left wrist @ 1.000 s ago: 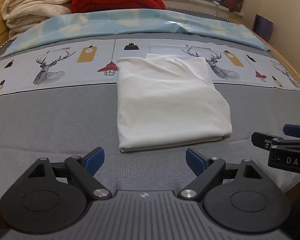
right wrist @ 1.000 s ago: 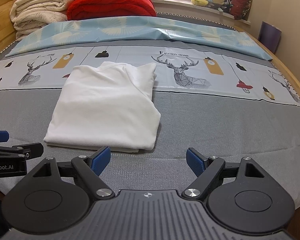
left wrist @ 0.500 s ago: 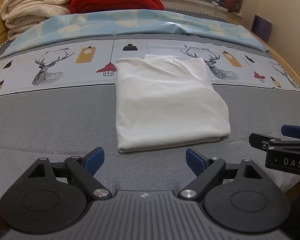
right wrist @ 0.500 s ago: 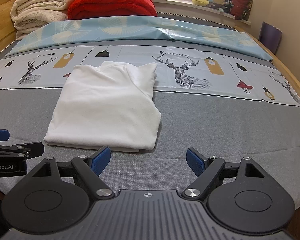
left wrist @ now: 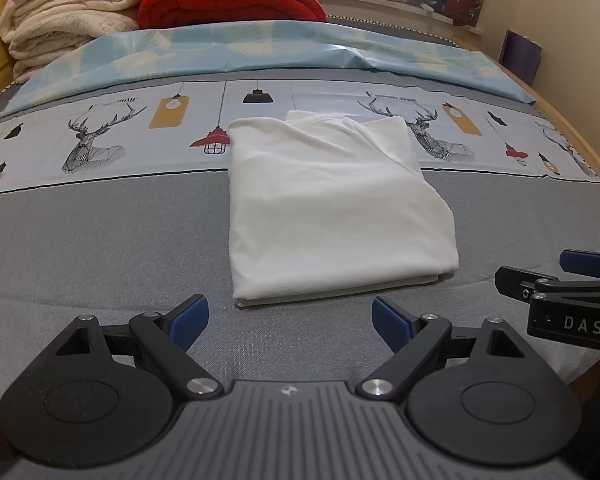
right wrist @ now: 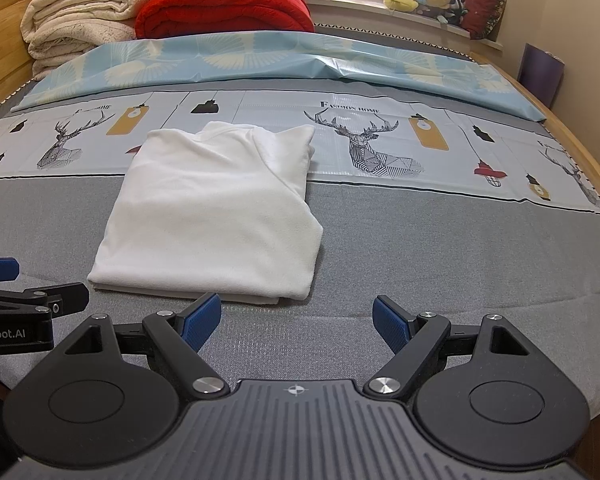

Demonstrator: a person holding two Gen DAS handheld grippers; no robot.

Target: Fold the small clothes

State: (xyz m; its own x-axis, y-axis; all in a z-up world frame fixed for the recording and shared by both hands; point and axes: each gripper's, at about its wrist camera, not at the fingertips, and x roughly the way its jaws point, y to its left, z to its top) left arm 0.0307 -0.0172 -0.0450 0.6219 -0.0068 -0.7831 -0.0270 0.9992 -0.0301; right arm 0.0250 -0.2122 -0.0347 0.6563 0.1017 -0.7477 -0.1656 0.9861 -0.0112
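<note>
Left wrist view is showing a white garment [left wrist: 332, 208] lying flat on the bed [left wrist: 100, 240], already folded into a neat rectangle, so the fold itself is looking finished or nearly so. Its near hem is sitting on the grey part of the bed and its far end is reaching onto the deer-print band [left wrist: 96, 140] beyond. The left gripper [left wrist: 288, 316] is hovering just short of that near hem, both blue pads spread wide and gripping nothing. The right gripper [right wrist: 298, 318] is hanging at the garment's near right corner in the right wrist view, equally wide and equally empty, with the cloth [right wrist: 216, 208] lying ahead and to its left. Neither gripper is touching the fabric. If one more fold is wanted, the next move is calling for both grippers to be going down onto the near hem corners, pinching all layers together, and carrying them toward the deer-print band; otherwise the piece is only needing to be set aside. A double edge is showing along the near hem, so a shallow pinch is risking catching only the top layer.
</note>
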